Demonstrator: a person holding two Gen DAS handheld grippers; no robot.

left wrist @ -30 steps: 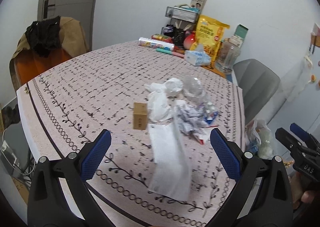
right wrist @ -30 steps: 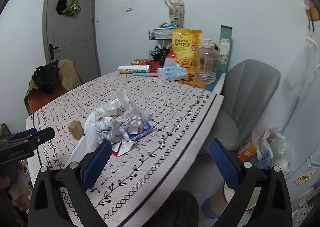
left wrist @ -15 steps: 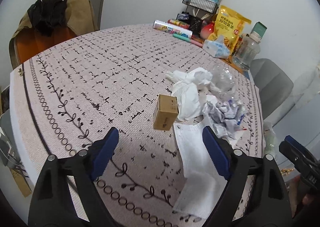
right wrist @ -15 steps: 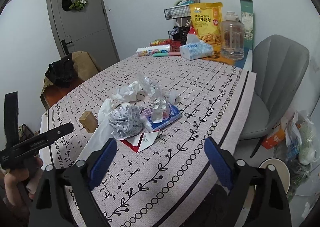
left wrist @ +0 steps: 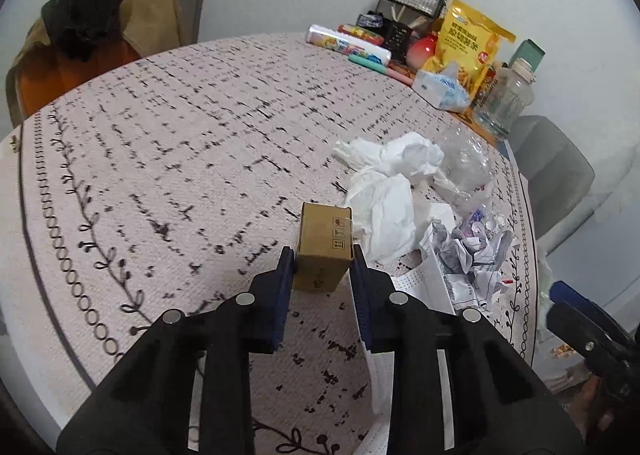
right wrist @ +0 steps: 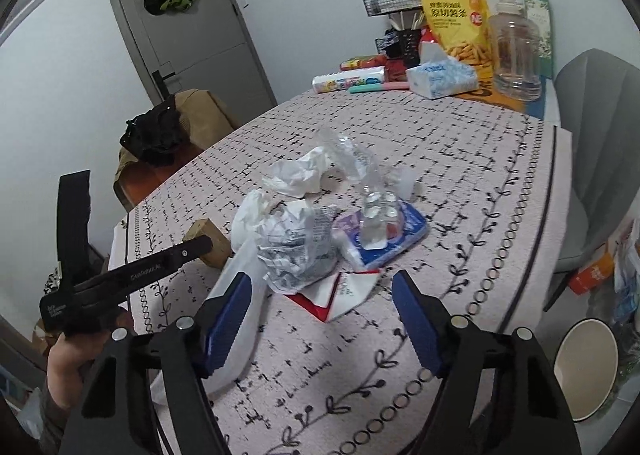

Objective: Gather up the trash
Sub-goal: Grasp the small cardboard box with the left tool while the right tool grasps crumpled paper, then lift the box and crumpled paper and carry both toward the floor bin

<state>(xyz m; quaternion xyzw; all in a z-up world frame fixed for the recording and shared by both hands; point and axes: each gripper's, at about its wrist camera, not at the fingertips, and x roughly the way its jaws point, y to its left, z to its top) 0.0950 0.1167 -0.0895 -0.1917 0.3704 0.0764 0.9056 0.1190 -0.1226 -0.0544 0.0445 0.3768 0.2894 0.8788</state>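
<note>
Table (left wrist: 168, 143) with patterned cloth is filling both views; grey chair (right wrist: 600, 143) is sitting well right of the right fingers, past the table edge. Trash pile is lying mid-table: in the right wrist view it is just ahead of the right gripper (right wrist: 322, 295), whose blue-padded fingers (right wrist: 416, 321) are standing spread wide, holding nothing, hovering over the red-white wrapper (right wrist: 340, 295). Crumpled tissue (left wrist: 384, 183) is lying ahead-right of the left fingers, newspaper ball (right wrist: 296, 243) is sitting just beyond the right gripper's left finger, blue packet (right wrist: 404, 231) with clear blister pack is lying ahead between the right fingers, clear plastic (right wrist: 348, 155) farther out. White mask (left wrist: 420, 279) is lying flat under the left gripper's right finger. Left gripper (left wrist: 323, 257) is pinching the box (left wrist: 324, 247), pads touching both its sides; box is standing upright on the cloth, just left of the tissue. Snack bag (right wrist: 456, 19), jar (right wrist: 516, 51) and tissue pack (right wrist: 442, 77) are sitting far ahead at the table's back edge.
</note>
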